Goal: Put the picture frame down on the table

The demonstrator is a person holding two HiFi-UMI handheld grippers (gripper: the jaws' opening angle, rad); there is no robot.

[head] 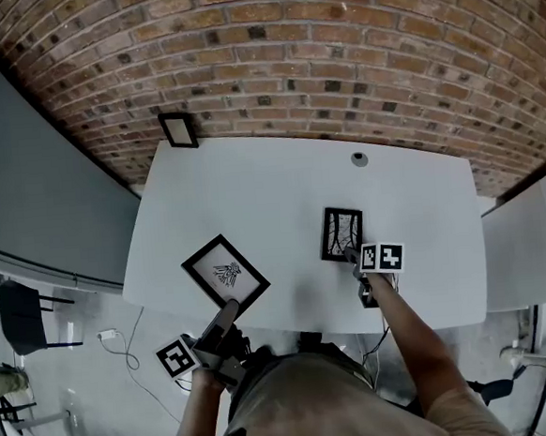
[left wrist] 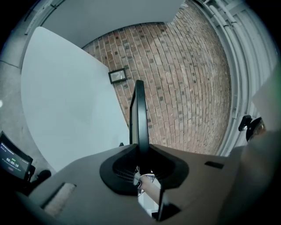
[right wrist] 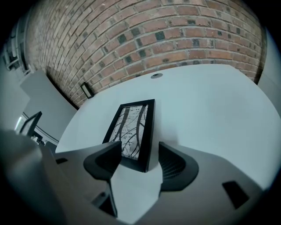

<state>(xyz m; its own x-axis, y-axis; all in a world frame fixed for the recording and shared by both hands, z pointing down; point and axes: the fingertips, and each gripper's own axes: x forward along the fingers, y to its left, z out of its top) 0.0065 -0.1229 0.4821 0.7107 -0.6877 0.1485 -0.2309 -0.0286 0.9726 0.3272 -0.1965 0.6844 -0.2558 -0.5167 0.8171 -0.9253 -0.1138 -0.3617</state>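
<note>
Even soft daylight, strong fisheye distortion, dark vignetted corners.

The black picture frame [head: 226, 272], white-matted round a dark drawing, sits cornerwise over the near left edge of the white table [head: 279, 179], one corner pinched by the left gripper [head: 229, 310].

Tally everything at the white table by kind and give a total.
Picture frames: 3 (held frame, branch-print frame, small frame by the wall)
Hand-held grippers: 2 (left hand-held gripper, right hand-held gripper)
White table: 1
Round cap: 1
Total: 7
</note>
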